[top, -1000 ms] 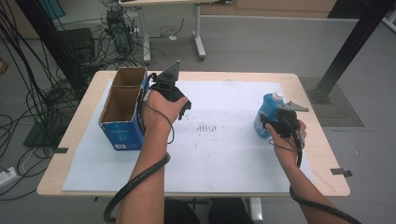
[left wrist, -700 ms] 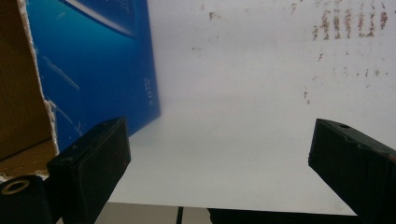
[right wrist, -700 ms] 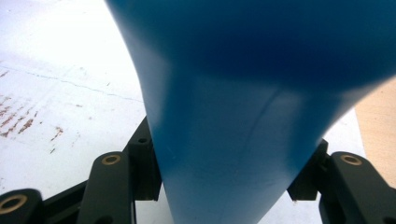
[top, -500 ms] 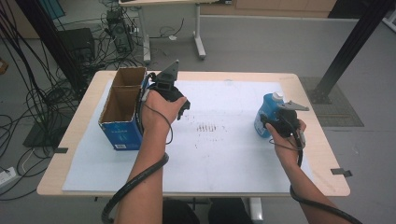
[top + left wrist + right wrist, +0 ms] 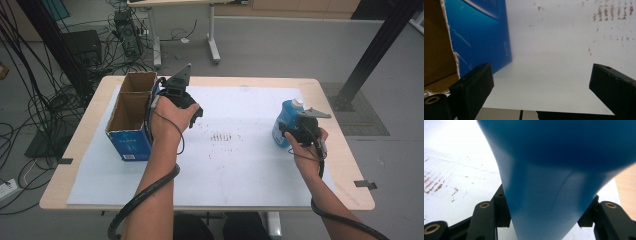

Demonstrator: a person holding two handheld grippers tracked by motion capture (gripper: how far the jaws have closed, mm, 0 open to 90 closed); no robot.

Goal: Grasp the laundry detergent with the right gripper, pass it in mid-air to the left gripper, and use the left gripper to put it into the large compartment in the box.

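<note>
A blue bottle (image 5: pixel 284 121) with a white cap stands at the right of the white sheet (image 5: pixel 240 175). My right gripper (image 5: pixel 292 132) is shut on it; in the right gripper view the blue bottle (image 5: pixel 554 182) sits pinched between both jaws of that gripper (image 5: pixel 544 216). My left gripper (image 5: pixel 187 112) hovers just right of an open cardboard box (image 5: pixel 129 145) with blue sides. In the left gripper view that gripper (image 5: pixel 541 85) stands open with nothing between its jaws, above bare sheet, and the box (image 5: pixel 481 32) lies to their left.
Brownish smudges (image 5: pixel 222 136) mark the middle of the sheet. The wooden table edge (image 5: pixel 345 165) runs close to the right hand. Tape strips (image 5: pixel 366 184) lie near the corners. Cables and another table's legs (image 5: pixel 212 45) are on the floor behind.
</note>
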